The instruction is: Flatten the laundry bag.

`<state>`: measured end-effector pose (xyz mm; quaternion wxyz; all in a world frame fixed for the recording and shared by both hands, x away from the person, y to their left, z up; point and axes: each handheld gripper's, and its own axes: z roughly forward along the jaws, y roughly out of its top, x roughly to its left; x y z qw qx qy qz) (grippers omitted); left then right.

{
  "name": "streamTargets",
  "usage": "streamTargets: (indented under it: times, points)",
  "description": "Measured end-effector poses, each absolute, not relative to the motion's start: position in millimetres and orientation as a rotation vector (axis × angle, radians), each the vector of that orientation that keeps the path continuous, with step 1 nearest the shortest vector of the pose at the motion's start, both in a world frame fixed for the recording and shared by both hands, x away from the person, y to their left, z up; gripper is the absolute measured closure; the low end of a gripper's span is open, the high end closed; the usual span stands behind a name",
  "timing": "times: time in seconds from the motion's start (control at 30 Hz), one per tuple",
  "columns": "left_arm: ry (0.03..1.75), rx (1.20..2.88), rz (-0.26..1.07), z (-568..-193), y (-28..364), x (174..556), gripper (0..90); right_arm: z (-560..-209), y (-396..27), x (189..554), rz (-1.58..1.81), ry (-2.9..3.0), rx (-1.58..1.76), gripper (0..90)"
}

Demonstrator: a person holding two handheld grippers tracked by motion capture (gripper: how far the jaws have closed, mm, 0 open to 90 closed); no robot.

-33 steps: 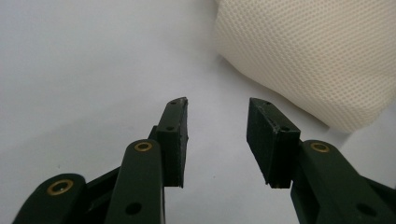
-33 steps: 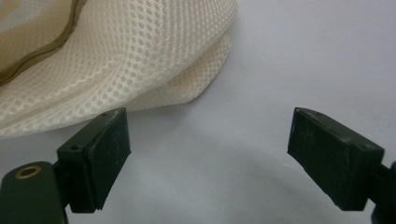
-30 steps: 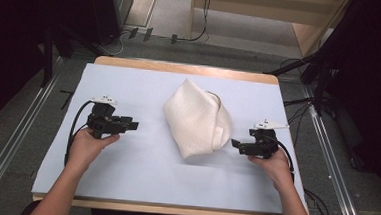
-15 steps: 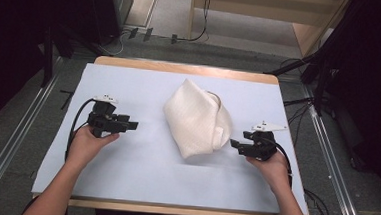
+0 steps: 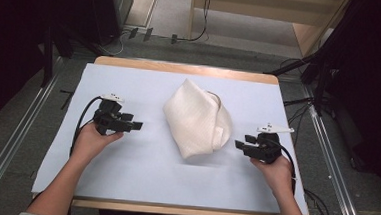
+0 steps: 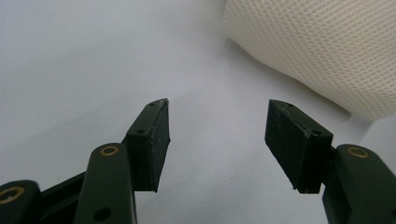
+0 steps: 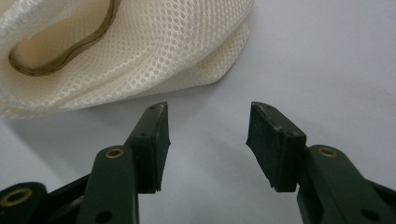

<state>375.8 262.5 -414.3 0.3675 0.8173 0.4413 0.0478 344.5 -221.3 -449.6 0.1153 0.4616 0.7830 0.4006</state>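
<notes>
Cream mesh bag (image 5: pixel 198 119) in the middle of the desk (image 5: pixel 124 178), crumpled, brown-edged mouth toward the right. Left claw (image 5: pixel 136 126) wide open and empty, slightly nearer the bag than a second ago. Right claw (image 5: pixel 241 142) also open and empty, now lower, just beside the bag's near corner (probably preparing a grasp from both sides).

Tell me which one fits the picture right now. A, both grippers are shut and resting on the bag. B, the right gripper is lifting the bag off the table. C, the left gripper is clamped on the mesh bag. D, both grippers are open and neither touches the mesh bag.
D: the left gripper and the right gripper both show a wide gap between their jaws, with the cream mesh bag lying on the table ahead of each, untouched.
</notes>
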Motion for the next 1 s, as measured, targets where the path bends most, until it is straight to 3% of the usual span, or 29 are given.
streamTargets:
  times: [0.53, 1.0]
  points:
    - [1.15, 2.082, 0.093, -417.3, 264.4, 375.9, 39.3, -440.0, -217.4, 343.8, 1.21, 2.295, 1.41, 61.5]
    - [1.175, 2.043, 0.044, -415.0, 264.7, 372.5, 40.1, -422.7, -207.0, 341.2, 1.241, 2.316, 1.386, 79.9]
